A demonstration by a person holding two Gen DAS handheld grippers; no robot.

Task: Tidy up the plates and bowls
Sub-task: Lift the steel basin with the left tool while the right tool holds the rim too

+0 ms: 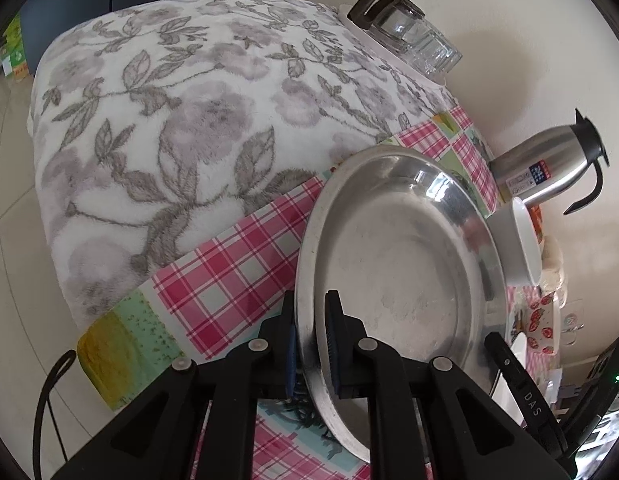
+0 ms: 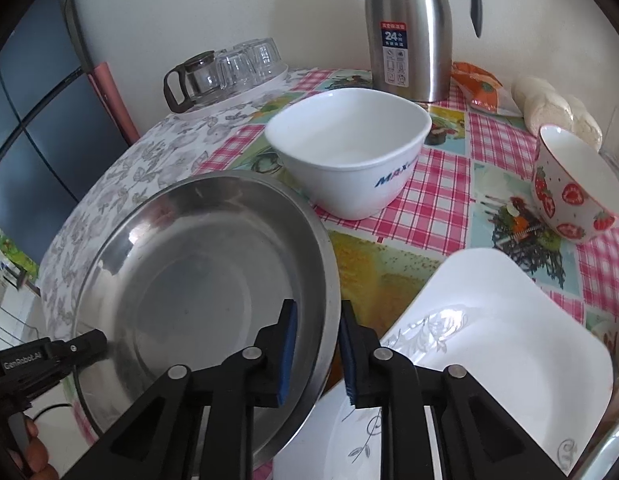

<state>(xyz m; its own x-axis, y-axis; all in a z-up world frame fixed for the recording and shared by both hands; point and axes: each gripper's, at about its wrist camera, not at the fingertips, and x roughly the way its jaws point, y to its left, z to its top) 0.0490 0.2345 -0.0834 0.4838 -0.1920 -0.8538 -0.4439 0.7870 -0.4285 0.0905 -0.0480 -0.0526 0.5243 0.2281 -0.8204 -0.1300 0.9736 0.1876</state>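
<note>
A round steel plate (image 1: 397,256) is held from both sides. My left gripper (image 1: 309,308) is shut on its left rim, one pad inside the rim and one outside. In the right wrist view the same steel plate (image 2: 197,288) fills the lower left, and my right gripper (image 2: 317,312) is shut on its right rim. The left gripper's tip (image 2: 89,344) shows at the plate's far side. A white square bowl (image 2: 349,152) stands just behind the plate. A strawberry-print bowl (image 2: 569,192) lies tilted at the right. A white square plate (image 2: 489,360) lies under and to the right of my right gripper.
A steel thermos jug (image 2: 409,28) stands at the back by the wall. A tray of upturned glasses and a glass pot (image 2: 229,68) sits at the back left. A floral cloth (image 1: 169,120) covers the table's left part; a pink checked cloth (image 2: 449,184) covers the remainder. Food packets (image 2: 557,108) lie at the back right.
</note>
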